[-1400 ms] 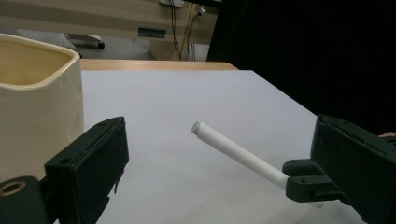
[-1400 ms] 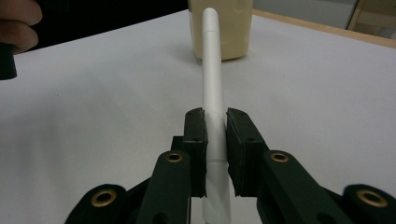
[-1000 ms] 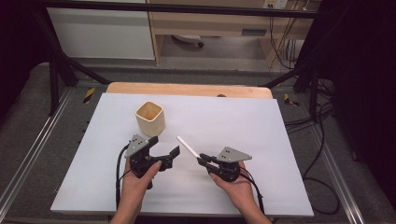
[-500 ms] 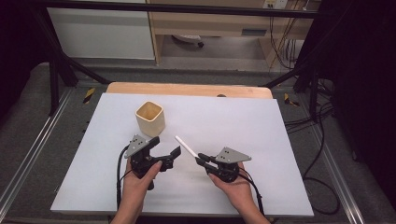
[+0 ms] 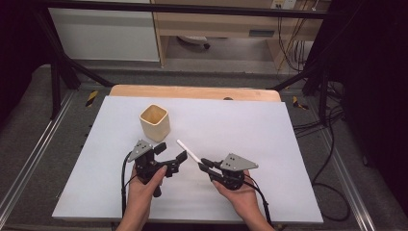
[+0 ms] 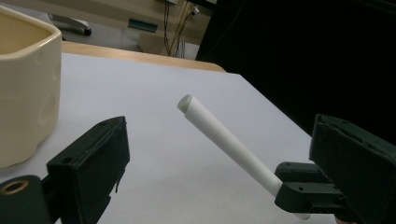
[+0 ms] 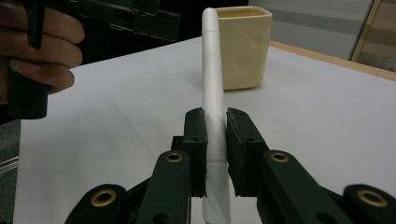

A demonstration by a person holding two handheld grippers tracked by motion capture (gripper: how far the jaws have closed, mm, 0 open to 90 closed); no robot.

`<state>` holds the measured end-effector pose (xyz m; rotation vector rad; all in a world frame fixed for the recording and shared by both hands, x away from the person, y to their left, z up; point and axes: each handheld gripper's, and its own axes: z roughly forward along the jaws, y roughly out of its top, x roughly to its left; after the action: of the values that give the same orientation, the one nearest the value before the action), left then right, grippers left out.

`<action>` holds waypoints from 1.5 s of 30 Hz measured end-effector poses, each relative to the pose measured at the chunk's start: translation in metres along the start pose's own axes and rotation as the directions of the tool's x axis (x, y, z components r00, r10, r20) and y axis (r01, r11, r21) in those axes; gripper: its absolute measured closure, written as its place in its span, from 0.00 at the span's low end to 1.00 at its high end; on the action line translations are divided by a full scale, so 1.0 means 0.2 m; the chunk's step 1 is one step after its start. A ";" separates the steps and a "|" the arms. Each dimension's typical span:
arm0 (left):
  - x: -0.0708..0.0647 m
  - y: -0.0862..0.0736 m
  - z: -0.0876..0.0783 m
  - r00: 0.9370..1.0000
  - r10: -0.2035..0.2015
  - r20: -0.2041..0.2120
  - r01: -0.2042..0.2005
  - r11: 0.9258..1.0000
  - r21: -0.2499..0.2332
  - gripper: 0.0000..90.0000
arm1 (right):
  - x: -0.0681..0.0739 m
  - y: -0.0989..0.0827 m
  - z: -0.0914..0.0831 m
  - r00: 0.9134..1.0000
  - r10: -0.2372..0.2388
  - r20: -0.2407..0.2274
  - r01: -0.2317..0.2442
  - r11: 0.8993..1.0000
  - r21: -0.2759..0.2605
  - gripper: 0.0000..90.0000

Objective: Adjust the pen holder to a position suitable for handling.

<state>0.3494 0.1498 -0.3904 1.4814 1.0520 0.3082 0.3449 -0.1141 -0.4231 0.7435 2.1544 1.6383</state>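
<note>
A slim white stick (image 5: 188, 150) is held by its lower end in my right gripper (image 5: 204, 164), which is shut on it. The stick slants up and away toward the cream square cup (image 5: 154, 122) at the table's middle left. In the right gripper view the stick (image 7: 212, 70) rises between the shut jaws, with the cup (image 7: 243, 46) behind it. My left gripper (image 5: 171, 152) is open just left of the stick's free tip. In the left gripper view the stick (image 6: 219, 133) crosses between the wide-apart jaws, and the cup (image 6: 25, 84) stands at the left.
A white sheet (image 5: 269, 130) covers the table, with a wooden edge (image 5: 192, 91) along the back. Black frame bars and cables run round the table. A hand on the left gripper (image 7: 37, 51) shows at the upper left of the right gripper view.
My right gripper has shifted slightly left with the stick, bringing its tip nearer the left gripper's open jaws. The left gripper has barely moved.
</note>
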 end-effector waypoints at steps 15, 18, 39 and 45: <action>0.00 -0.02 0.02 0.999 -0.030 0.017 0.030 1.000 0.007 0.13 | 0.04 0.01 0.01 1.000 -0.014 -0.012 0.014 1.000 -0.027 0.88; 0.00 -0.02 0.02 0.999 -0.041 0.026 0.041 0.999 0.011 0.20 | 0.05 0.01 0.01 1.000 -0.016 -0.015 0.015 0.999 -0.028 0.88; 0.03 -0.04 0.02 0.982 -0.158 0.102 0.158 0.987 0.001 0.65 | 0.07 0.00 0.02 1.000 0.007 -0.031 -0.008 0.999 -0.040 0.88; 0.04 -0.06 0.02 0.973 -0.190 0.134 0.193 0.981 -0.013 0.81 | 0.08 -0.01 0.03 0.999 0.010 -0.039 -0.011 1.000 -0.029 0.88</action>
<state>0.3520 0.1520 -0.4042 1.3458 1.0705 0.0858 0.3355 -0.0999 -0.4257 0.7215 2.1519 1.6989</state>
